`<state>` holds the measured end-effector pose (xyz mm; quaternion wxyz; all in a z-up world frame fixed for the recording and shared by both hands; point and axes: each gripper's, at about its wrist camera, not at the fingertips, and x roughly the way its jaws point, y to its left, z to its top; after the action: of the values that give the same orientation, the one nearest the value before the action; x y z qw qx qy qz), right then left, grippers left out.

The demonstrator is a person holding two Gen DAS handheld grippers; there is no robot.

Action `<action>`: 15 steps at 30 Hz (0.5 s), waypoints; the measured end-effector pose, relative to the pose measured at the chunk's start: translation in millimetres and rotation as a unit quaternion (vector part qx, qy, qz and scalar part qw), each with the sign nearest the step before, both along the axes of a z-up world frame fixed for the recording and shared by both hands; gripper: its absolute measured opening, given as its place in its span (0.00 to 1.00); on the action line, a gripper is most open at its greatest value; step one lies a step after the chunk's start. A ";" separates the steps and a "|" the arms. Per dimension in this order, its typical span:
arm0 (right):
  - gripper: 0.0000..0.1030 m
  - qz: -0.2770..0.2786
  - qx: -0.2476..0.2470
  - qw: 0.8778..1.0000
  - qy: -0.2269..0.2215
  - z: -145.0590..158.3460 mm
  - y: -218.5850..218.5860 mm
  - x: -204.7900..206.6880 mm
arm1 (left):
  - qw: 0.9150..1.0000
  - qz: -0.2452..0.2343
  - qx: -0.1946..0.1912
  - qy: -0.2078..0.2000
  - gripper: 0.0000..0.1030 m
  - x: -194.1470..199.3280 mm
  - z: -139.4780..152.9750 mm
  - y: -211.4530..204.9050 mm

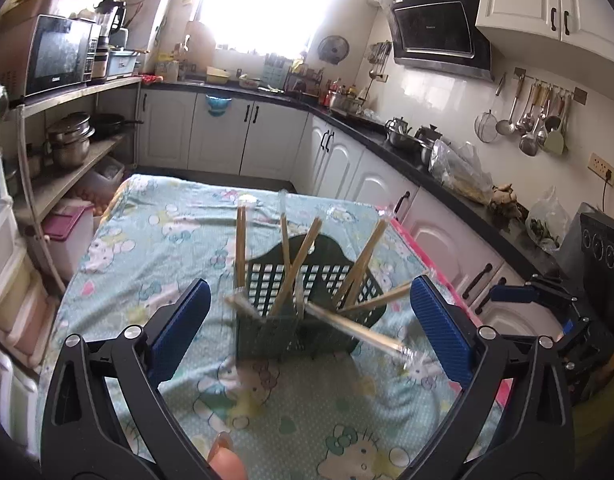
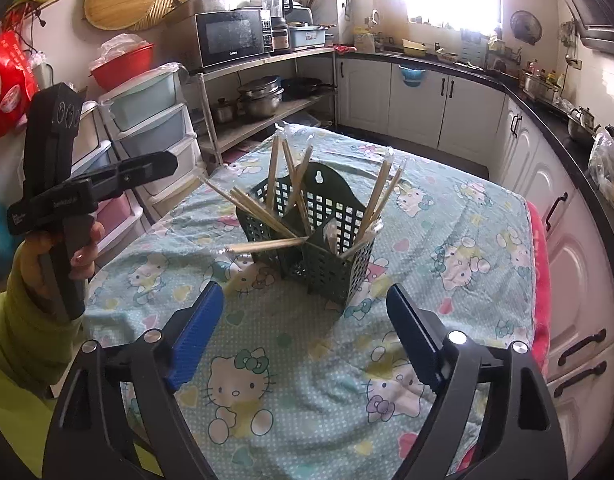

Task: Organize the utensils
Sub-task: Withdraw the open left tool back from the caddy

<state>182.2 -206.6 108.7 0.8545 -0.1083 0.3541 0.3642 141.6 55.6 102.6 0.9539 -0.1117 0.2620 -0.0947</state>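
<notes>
Green holder upright mid-worktop on the cartoon cloth, just beyond both claws. Wrapped chopsticks standing and leaning in its compartments, tips fanning out left and right; one pair lying nearly flat across the near left rim, its end sticking out left over the cloth. Left claw spread wide, blue pads either side of the holder in its view, gripping nothing. Right claw likewise wide open and empty, hovering over the near cloth. Left claw's handle in a hand at far left in the right view.
</notes>
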 end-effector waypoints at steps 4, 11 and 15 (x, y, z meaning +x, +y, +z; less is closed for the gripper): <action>0.85 -0.009 0.003 1.000 -0.012 -4.6 -2.3 -10.3 | 1.000 0.006 0.008 0.008 0.90 -8.7 -9.4 0.2; 0.92 -0.040 0.020 0.998 -0.040 -16.9 -8.0 -25.7 | 0.999 0.021 0.037 0.016 0.90 -23.0 -27.5 -7.8; 0.93 -0.059 0.025 0.997 -0.053 -26.2 -9.5 -35.1 | 0.999 0.030 0.038 0.019 0.90 -29.5 -38.4 -10.4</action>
<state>147.1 -216.1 82.5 0.8944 -0.0851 0.3048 0.3160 112.0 45.2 64.2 0.9546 -0.0854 0.2803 -0.0545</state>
